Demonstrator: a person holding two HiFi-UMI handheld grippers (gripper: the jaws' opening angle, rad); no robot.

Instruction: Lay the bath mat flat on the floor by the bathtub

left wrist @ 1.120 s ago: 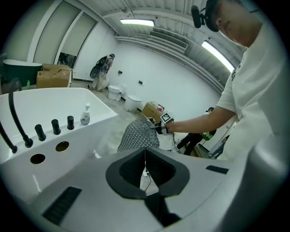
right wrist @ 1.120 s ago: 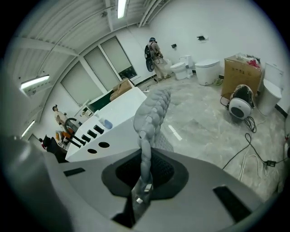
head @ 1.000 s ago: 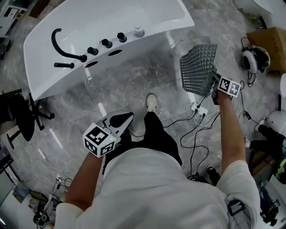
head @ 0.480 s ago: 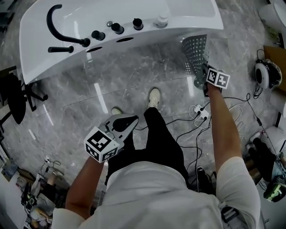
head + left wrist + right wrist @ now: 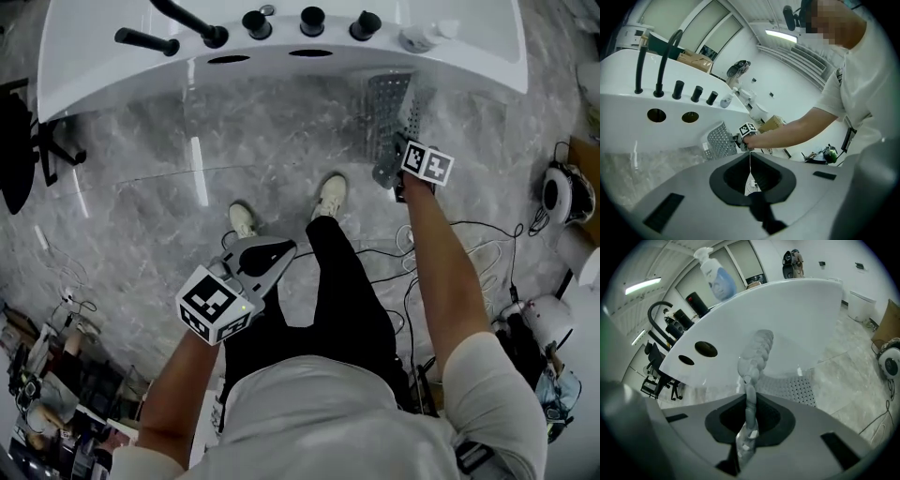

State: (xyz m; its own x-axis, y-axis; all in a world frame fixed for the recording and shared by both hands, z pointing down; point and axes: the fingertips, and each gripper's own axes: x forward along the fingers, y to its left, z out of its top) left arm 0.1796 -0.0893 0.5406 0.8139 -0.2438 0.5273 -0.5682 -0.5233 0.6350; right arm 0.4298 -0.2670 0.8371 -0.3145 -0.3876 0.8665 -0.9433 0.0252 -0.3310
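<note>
The grey perforated bath mat [image 5: 387, 122] hangs folded from my right gripper [image 5: 397, 171], close against the side of the white bathtub [image 5: 281, 58]. In the right gripper view, the mat's bunched edge [image 5: 752, 362] runs up from between the jaws of the right gripper [image 5: 749, 401], which is shut on it. Its lower part [image 5: 797, 387] droops toward the marble floor. My left gripper [image 5: 270, 253] hovers over the person's legs, shut and holding nothing. The left gripper view shows the left gripper [image 5: 750, 157] aimed at the mat [image 5: 719, 140] and the tub [image 5: 647, 98].
A black faucet [image 5: 183, 21] and knobs sit on the tub rim, with a spray bottle [image 5: 422, 36] beside them. The person's white shoes [image 5: 330, 195] stand on the floor below the mat. Cables [image 5: 469, 253] trail at the right. An office chair [image 5: 19, 141] stands at the left.
My right gripper has carried the mat left and closer to the tub's side, and the mat now hangs narrower and more edge-on. The left gripper has barely moved.
</note>
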